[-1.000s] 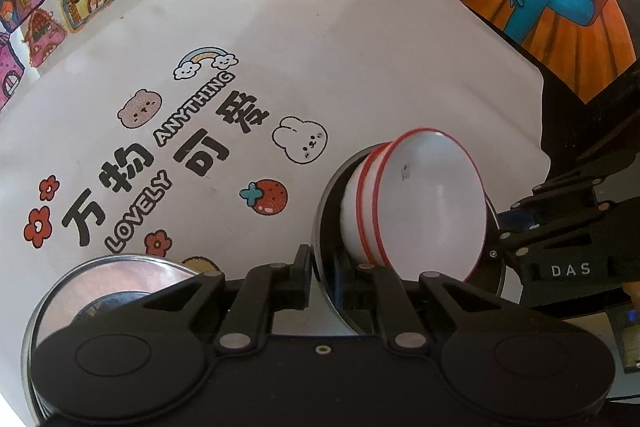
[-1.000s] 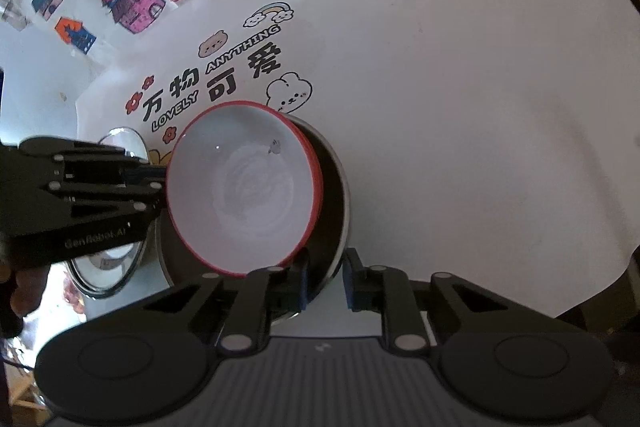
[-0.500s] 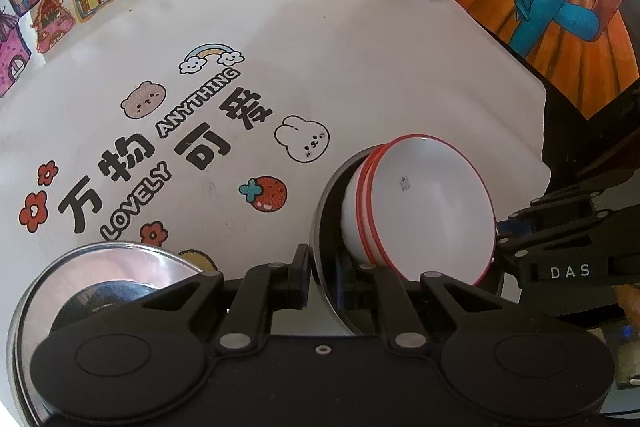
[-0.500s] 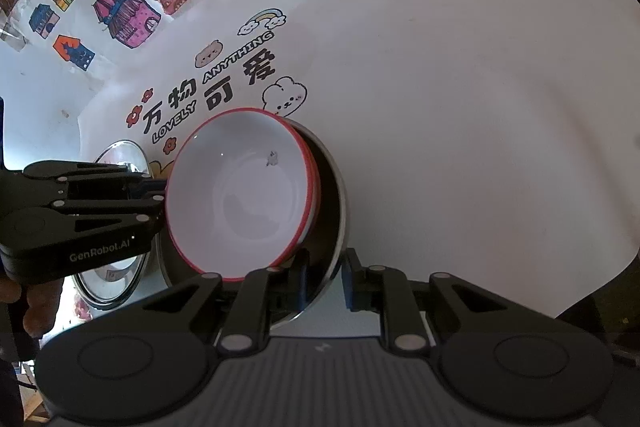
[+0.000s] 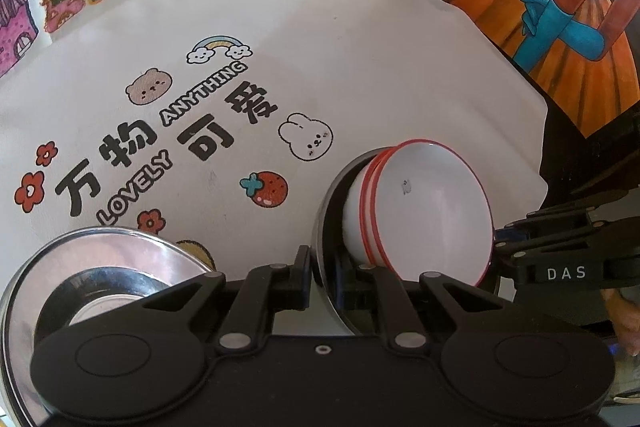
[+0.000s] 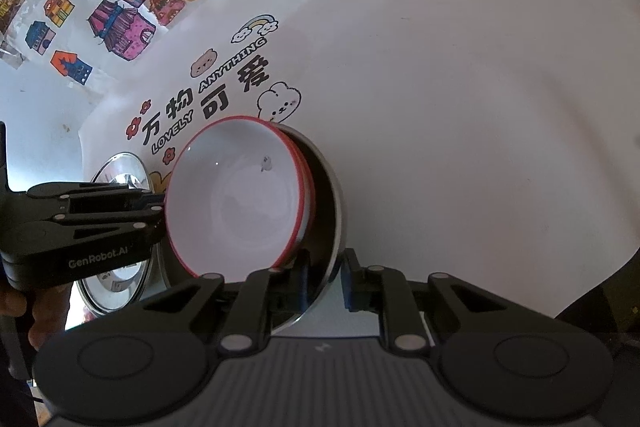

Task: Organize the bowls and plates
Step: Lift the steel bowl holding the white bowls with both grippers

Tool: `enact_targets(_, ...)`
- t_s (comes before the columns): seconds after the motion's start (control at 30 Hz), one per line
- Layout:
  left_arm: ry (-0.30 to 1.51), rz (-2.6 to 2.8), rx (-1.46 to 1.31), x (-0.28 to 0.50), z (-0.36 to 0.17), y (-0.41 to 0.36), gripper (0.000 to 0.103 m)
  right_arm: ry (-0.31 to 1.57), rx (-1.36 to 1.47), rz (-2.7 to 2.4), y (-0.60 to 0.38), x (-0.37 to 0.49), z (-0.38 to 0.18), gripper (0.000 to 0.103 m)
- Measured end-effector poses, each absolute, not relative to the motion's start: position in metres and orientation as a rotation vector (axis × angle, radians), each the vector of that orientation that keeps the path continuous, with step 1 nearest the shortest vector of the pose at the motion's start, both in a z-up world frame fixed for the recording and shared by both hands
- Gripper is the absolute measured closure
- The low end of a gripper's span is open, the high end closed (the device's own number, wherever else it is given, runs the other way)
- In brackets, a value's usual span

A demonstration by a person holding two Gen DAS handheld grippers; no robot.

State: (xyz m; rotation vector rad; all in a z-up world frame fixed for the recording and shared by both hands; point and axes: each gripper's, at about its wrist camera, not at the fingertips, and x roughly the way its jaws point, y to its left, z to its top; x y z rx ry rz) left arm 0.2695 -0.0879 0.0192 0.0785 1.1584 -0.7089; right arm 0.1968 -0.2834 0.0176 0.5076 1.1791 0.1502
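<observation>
Left wrist view, lower centre: your left gripper (image 5: 322,277) and right gripper (image 6: 325,277) are both clenched on opposite rims of the steel plate (image 5: 325,227), slick and rigid, carrying loose, breakable red-rimmed bowls (image 5: 424,211), so keep it level

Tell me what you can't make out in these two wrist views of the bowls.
- Left wrist view: the near part of the steel bowl holding the red-rimmed white bowls is hidden behind the left gripper.
- Left wrist view: the second shiny steel bowl is partly covered by that gripper and cut by the frame's edge.
- Right wrist view: how many white bowls are nested is unclear; only the top one's inside shows.
- Both views: the dark speck inside the top bowl is too small to identify.
</observation>
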Motion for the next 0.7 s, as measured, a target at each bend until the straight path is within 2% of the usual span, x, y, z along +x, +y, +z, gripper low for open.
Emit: enact_targets(0.7,1.100,-0.693,0.059,0.269,0.049,-0.072,0.093,1.123,0.499,0.191,-0.279,0.199,0.045,0.085)
